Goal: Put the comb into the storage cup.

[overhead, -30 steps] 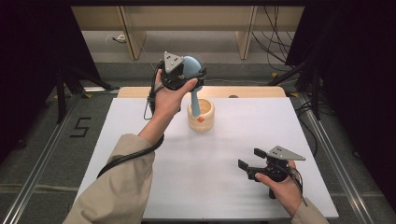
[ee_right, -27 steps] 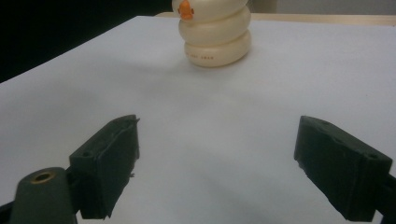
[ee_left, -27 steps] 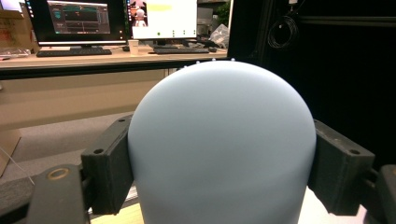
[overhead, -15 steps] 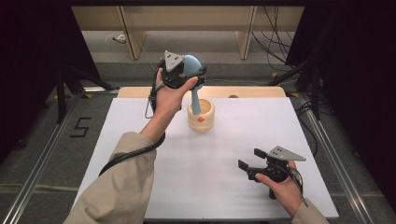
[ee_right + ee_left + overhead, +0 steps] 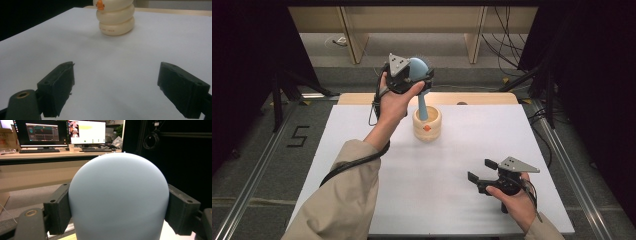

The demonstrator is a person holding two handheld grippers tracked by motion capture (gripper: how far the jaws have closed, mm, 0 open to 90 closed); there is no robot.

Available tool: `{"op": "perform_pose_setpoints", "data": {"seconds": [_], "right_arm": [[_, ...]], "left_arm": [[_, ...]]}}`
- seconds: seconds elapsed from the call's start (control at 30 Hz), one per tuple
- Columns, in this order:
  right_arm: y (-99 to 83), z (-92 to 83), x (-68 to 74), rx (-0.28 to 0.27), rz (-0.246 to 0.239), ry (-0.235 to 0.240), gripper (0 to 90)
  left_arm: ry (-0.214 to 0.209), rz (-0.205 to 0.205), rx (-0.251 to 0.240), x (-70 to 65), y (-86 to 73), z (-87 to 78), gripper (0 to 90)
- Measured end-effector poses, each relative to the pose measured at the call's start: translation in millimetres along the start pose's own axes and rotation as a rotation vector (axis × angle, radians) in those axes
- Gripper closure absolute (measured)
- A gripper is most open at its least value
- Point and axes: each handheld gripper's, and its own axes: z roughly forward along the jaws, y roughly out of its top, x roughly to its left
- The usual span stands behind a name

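A pale blue brush with a round domed head [image 5: 419, 66] [image 5: 117, 197] stands with its handle down in a cream ringed holder [image 5: 427, 124] [image 5: 116, 18] bearing a small orange mark. My left gripper [image 5: 421, 72] [image 5: 117, 213] is held high over the holder, its two black jaws shut on the sides of the blue head. My right gripper [image 5: 482, 171] [image 5: 120, 87] rests low at the table's near right, jaws wide open with nothing between them, pointing toward the holder.
The white table top [image 5: 362, 150] ends at a wooden strip at the back. Black stands and cables sit on the floor left and right. Beyond the table in the left gripper view a desk carries monitors [image 5: 42, 132] and a keyboard.
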Motion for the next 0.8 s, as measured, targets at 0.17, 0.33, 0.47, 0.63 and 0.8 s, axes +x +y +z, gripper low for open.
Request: {"op": "perform_pose_setpoints", "data": {"seconds": [0.17, 0.33, 0.47, 0.63, 0.8], "right_arm": [[-0.1, -1.7, -0.9, 0.000, 0.003, -0.003, 15.0], [-0.8, -3.8, -2.6, 0.000, 0.005, -0.006, 15.0], [-1.3, -4.9, -3.2, 0.000, 0.004, -0.007, 15.0], [-1.7, -6.4, -3.7, -0.002, 0.004, -0.011, 15.0], [-1.9, -8.0, -3.8, -0.004, 0.002, -0.006, 15.2]], "left_arm": [[0.002, -0.006, 0.001, 0.4, -0.8, 2.8, 19.6], [0.007, -0.002, 0.001, 0.3, -0.3, 5.3, 19.6], [0.007, -0.004, 0.001, 0.1, 0.5, 6.7, 19.6], [0.011, -0.007, 0.003, -0.4, -0.1, 8.9, 19.6], [0.017, -0.010, 0.004, 0.8, -0.8, 11.0, 19.6]]}}
